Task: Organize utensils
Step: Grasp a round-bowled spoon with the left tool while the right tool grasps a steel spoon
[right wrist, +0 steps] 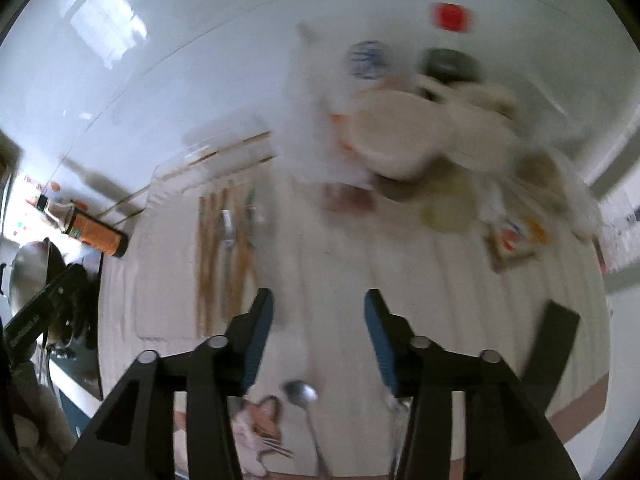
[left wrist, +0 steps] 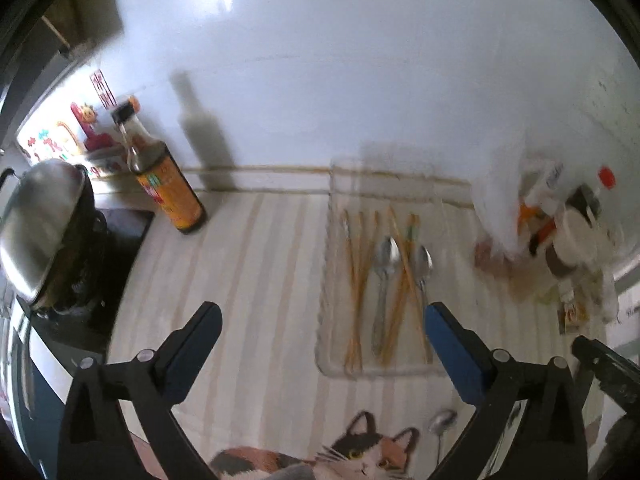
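A clear tray (left wrist: 332, 364) on the striped cloth holds several wooden chopsticks (left wrist: 356, 276) and two metal spoons (left wrist: 386, 264). The tray also shows blurred in the right wrist view (right wrist: 152, 208). A loose spoon (left wrist: 442, 424) lies on the cloth by the cat picture; it shows in the right wrist view (right wrist: 300, 394), with a second utensil (right wrist: 396, 404) beside the right finger. My left gripper (left wrist: 322, 316) is open and empty above the cloth, just before the tray. My right gripper (right wrist: 319, 308) is open and empty above the loose spoon.
A dark sauce bottle (left wrist: 168, 176) stands at the back left beside a steel pot (left wrist: 40, 232) on a stove. Cluttered jars, bowls and packets (left wrist: 568, 232) crowd the right side (right wrist: 400, 140). A white wall runs behind.
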{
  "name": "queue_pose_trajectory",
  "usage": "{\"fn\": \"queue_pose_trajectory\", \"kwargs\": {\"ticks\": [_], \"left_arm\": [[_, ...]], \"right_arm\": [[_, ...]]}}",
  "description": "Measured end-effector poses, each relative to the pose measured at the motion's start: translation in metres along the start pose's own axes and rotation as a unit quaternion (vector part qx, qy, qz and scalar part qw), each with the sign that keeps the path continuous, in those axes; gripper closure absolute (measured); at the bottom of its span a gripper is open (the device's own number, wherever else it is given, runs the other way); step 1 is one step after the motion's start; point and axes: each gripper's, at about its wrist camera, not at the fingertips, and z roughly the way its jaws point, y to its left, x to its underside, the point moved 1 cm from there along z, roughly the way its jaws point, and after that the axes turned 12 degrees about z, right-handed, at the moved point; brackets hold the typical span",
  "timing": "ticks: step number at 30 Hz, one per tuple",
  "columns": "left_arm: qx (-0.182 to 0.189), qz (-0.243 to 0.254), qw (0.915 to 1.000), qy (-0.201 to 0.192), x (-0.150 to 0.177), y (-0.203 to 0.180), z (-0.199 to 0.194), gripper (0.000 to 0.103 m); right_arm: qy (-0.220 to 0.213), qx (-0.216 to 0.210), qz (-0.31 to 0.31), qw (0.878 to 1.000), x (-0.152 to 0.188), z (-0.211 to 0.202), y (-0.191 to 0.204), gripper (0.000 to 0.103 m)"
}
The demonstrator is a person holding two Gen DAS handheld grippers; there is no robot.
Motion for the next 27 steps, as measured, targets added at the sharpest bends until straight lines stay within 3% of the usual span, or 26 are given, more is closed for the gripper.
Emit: {"fn": "queue_pose_trajectory", "kwargs": {"ticks": [5, 8, 13, 16, 18, 20, 27], "left_arm": [[-0.003, 0.017, 0.999, 0.041, 0.035, -0.027, 0.019, 0.0], [-0.006, 0.028, 0.9972, 0.069, 0.056, -0.044, 0.033, 0.0], [-0.005, 0.055, 0.9921, 0.113, 0.099, -0.07, 0.053, 0.0], [0.004, 0.061, 0.9878, 0.143, 0.119, -0.081, 0.067, 0.0], [0.012, 0.06, 0.9857, 0.157, 0.128, -0.086, 0.072, 0.0], [0.02, 0.057, 0.9836, 0.17, 0.135, -0.094, 0.077, 0.0], [0.078, 0.052, 0.9768, 0.192, 0.137, -0.134, 0.093, 0.001]], "right_arm": [[0.027, 0.037, 0.024, 0.999, 0.03, 0.008, -0.059, 0.049], [0.066, 0.056, 0.032, 0.996, 0.055, 0.032, -0.088, 0.049], [0.115, 0.067, 0.017, 0.991, 0.089, 0.074, -0.101, 0.051], [0.138, 0.083, -0.016, 0.987, 0.108, 0.095, -0.093, 0.06], [0.109, 0.116, -0.065, 0.985, 0.116, 0.094, -0.08, 0.074], [0.097, 0.137, -0.083, 0.982, 0.121, 0.095, -0.074, 0.095], [0.092, 0.147, -0.044, 0.984, 0.113, 0.083, -0.108, 0.097]]}}
